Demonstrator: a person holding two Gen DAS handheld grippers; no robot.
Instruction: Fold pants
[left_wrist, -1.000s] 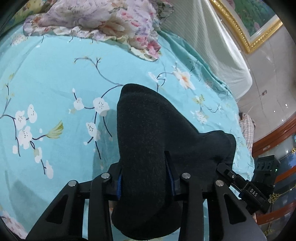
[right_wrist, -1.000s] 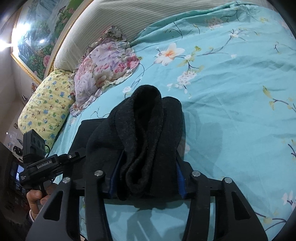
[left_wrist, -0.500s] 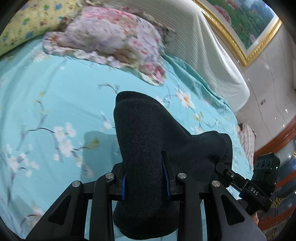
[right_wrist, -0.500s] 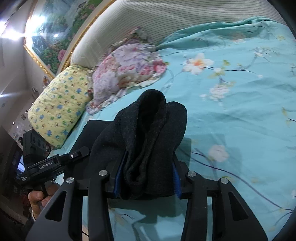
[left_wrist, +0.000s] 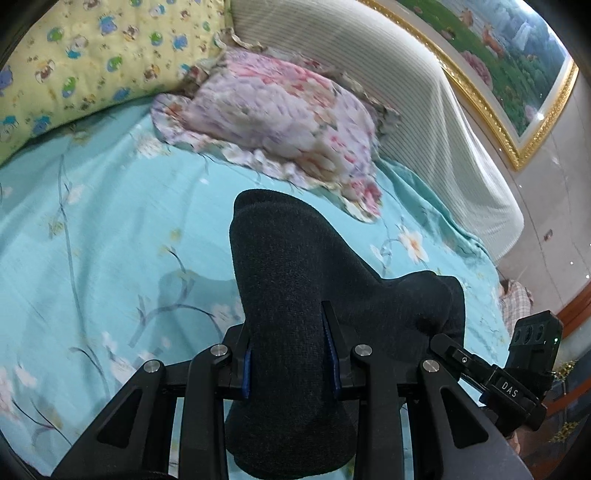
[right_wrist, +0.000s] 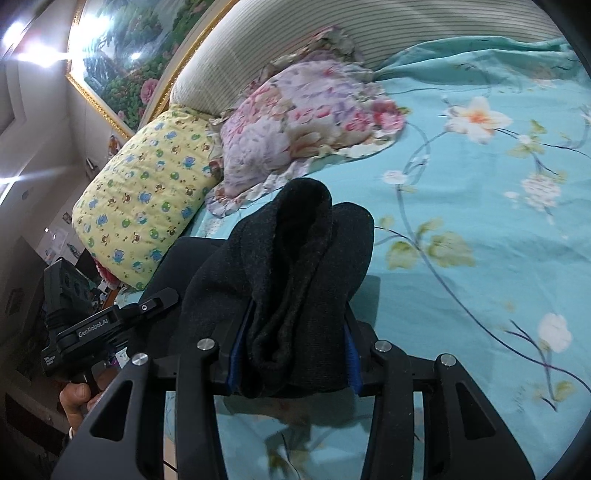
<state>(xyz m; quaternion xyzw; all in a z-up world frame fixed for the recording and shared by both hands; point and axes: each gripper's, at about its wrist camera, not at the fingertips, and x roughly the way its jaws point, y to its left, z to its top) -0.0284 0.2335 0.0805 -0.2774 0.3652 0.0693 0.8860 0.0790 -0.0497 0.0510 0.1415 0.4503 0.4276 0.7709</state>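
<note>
The pants (left_wrist: 295, 295) are dark charcoal knit fabric, held up above the turquoise floral bed sheet (left_wrist: 110, 221). My left gripper (left_wrist: 290, 354) is shut on a thick bunch of the fabric, which bulges up between and over its fingers. My right gripper (right_wrist: 291, 354) is shut on another bunched fold of the pants (right_wrist: 295, 266). The fabric spans between the two grippers. The right gripper also shows at the left wrist view's right edge (left_wrist: 509, 384), and the left gripper shows at the right wrist view's left edge (right_wrist: 99, 328). The rest of the pants hangs hidden below.
A pink floral pillow (left_wrist: 288, 118) and a yellow patterned pillow (left_wrist: 74, 62) lie at the head of the bed, against a striped padded headboard (left_wrist: 424, 92). A gold-framed painting (left_wrist: 498, 74) hangs above. The bed's edge is at the right in the left wrist view.
Both grippers have risen and tilted toward the head of the bed with the pants held; the pillows and headboard have come further into view. Both grips are unchanged.
</note>
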